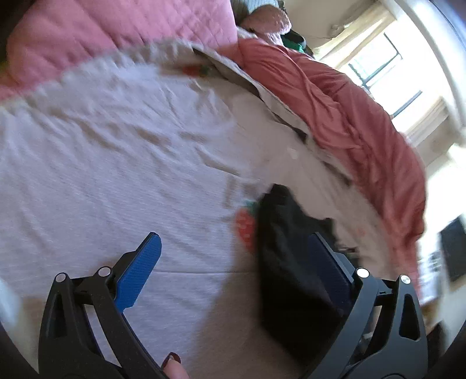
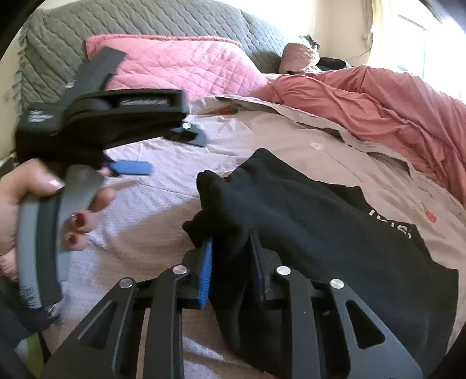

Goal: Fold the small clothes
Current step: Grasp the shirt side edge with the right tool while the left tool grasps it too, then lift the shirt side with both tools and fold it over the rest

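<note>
A small black garment (image 2: 305,210) with white lettering lies on the pale bed sheet (image 2: 163,233). My right gripper (image 2: 233,262) is shut on a bunched fold of it and holds that part lifted. The garment also shows in the left wrist view (image 1: 285,247), lying against the right finger. My left gripper (image 1: 236,253) is open and empty above the sheet (image 1: 116,163); it also shows in the right wrist view (image 2: 163,154), held in a hand at the left.
A pink quilted pillow (image 2: 180,64) and a grey quilted headboard (image 2: 145,23) are at the back. A bunched salmon blanket (image 2: 378,96) lies along the right side of the bed. A bright window (image 1: 387,75) is beyond it.
</note>
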The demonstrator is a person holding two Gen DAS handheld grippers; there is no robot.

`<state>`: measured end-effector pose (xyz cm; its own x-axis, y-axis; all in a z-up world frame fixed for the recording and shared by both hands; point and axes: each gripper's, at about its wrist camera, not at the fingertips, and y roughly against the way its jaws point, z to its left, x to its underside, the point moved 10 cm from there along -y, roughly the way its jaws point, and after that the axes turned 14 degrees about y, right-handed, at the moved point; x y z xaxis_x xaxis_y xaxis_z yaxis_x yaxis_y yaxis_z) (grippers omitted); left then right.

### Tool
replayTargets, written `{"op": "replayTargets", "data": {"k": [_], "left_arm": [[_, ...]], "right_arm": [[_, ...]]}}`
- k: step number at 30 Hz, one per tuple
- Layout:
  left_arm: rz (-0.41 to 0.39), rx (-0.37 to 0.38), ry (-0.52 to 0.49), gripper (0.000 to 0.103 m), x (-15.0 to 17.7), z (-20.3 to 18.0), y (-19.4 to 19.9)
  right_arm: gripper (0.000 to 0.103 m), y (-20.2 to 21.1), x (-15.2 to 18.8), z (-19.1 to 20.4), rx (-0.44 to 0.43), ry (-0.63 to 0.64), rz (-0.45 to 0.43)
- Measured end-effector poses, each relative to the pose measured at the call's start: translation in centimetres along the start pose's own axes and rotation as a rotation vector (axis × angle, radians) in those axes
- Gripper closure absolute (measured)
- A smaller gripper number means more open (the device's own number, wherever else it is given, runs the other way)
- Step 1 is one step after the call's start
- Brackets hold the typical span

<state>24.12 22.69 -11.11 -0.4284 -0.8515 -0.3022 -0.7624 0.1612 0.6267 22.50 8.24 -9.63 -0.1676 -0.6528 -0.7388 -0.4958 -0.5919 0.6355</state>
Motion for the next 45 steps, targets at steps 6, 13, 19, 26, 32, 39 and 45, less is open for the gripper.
{"op": "replayTargets", "data": {"k": [6, 13, 19, 26, 32, 39, 45], "left_arm": [[0.193, 0.11, 0.042, 0.01, 2.0, -1.8, -3.5], [0.24, 0.038, -0.134, 0.054, 4.0, -3.8, -6.3], [0.269, 0.069, -0.159, 0.073, 5.2, -4.3, -7.1], [0.215, 0.127, -0.169, 0.094, 5.6, -5.5, -5.1], [0.166, 0.19, -0.141, 0.094, 6.2, -7.8, -2.6], [0.133, 0.157, -0.152, 0.094, 8.0, -12.4, -1.3], [0.142, 0.11, -0.225, 0.094, 11.0, -17.7, -1.3]], "right_arm": [[0.087, 0.5, 0.1, 0.5, -0.048, -0.036, -0.016], [0.088, 1.0, 0.4, 0.8, -0.085, -0.073, -0.023], [0.088, 0.8, 0.8, 1.0, -0.094, -0.087, -0.011], [0.089, 1.4, 0.8, 0.8, -0.092, -0.096, -0.032], [0.091, 3.5, 0.8, -0.1, -0.107, -0.155, -0.088], [0.092, 8.3, 1.3, -3.0, -0.09, -0.233, -0.189], [0.093, 12.8, 3.2, -6.8, -0.073, -0.331, -0.257]]}}
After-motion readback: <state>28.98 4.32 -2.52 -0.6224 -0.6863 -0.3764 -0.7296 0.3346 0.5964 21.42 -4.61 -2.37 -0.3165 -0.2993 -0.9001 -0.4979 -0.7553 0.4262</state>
